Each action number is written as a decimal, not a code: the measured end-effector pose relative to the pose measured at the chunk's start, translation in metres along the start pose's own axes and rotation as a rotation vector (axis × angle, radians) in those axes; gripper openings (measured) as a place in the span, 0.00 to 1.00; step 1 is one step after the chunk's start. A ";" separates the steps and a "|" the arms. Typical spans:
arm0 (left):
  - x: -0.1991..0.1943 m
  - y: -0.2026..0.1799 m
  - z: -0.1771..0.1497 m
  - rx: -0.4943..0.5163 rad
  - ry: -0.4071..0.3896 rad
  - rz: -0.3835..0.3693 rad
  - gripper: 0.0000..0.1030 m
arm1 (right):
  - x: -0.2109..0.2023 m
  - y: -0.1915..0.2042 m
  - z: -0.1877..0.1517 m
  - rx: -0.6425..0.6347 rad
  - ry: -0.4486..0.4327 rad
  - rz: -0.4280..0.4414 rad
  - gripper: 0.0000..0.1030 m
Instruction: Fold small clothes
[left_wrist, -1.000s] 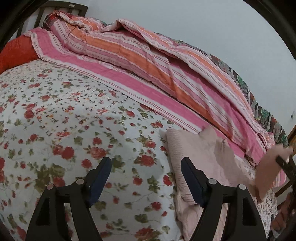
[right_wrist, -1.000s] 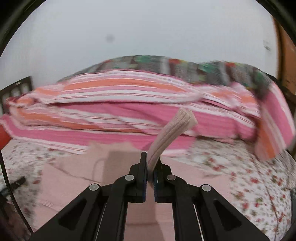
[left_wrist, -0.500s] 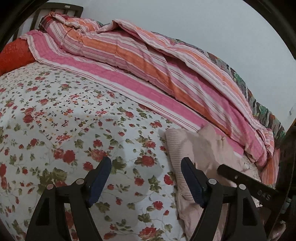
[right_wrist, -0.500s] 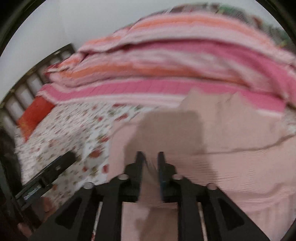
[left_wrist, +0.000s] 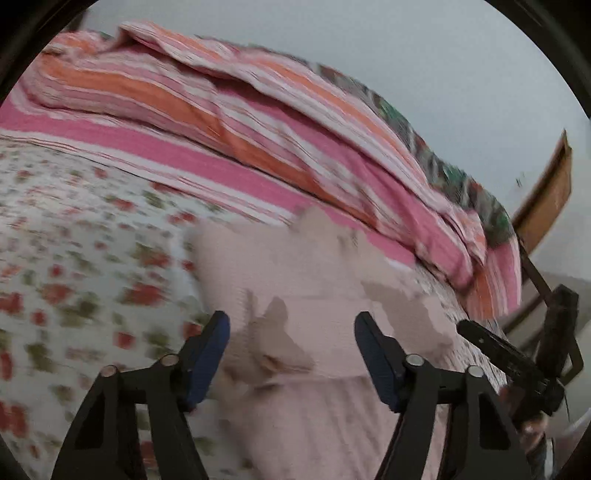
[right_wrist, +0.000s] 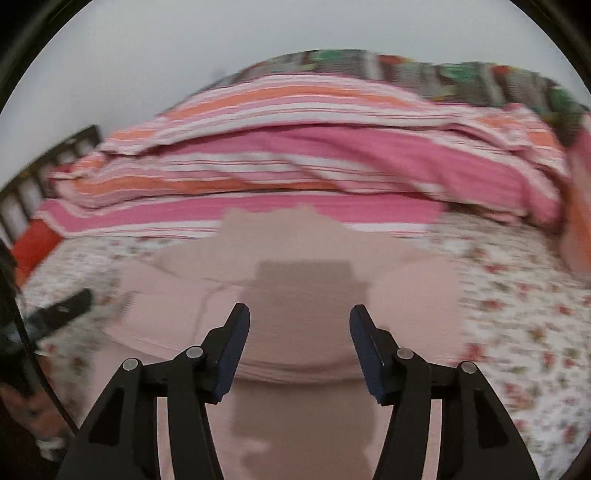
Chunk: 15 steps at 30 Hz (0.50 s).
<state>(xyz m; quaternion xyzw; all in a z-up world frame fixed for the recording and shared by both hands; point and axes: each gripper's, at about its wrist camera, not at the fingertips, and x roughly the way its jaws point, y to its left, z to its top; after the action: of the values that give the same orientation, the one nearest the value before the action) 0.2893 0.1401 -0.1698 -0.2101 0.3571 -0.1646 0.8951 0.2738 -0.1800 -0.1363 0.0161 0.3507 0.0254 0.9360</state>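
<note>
A pale pink knit garment (left_wrist: 310, 295) lies spread on the floral bedsheet (left_wrist: 74, 258), its top edge near the striped blanket. My left gripper (left_wrist: 291, 332) hovers over the garment's left part; its jaws are closing, with nothing pinched between the pads. The right gripper (right_wrist: 299, 325) hangs above the middle of the same garment (right_wrist: 303, 258); its jaws are opening and the cloth lies flat below them, free of the pads. The right gripper's black frame (left_wrist: 517, 354) shows at the right edge of the left wrist view. Both views are blurred.
A pink, orange and white striped blanket (right_wrist: 314, 147) is heaped along the far side of the bed. An orange pillow (right_wrist: 33, 243) and a dark slatted headboard (right_wrist: 44, 166) sit at the left. A wooden frame (left_wrist: 546, 184) stands at the right.
The right gripper let go of the pink sleeve it held up, dropped toward the garment and opened. The left gripper swung right, from over the floral sheet to over the garment.
</note>
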 end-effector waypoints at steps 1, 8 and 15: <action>0.005 -0.006 -0.002 0.017 0.009 0.018 0.59 | 0.001 -0.012 -0.005 0.007 0.002 -0.017 0.54; 0.030 -0.019 -0.012 0.079 0.063 0.135 0.40 | 0.016 -0.068 -0.028 0.158 0.054 0.037 0.54; 0.035 -0.010 -0.008 0.081 0.035 0.234 0.42 | 0.014 -0.073 -0.033 0.166 0.037 0.054 0.54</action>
<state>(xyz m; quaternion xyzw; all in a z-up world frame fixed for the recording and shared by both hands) 0.3063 0.1140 -0.1899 -0.1275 0.3877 -0.0769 0.9097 0.2654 -0.2521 -0.1740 0.1025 0.3684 0.0218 0.9237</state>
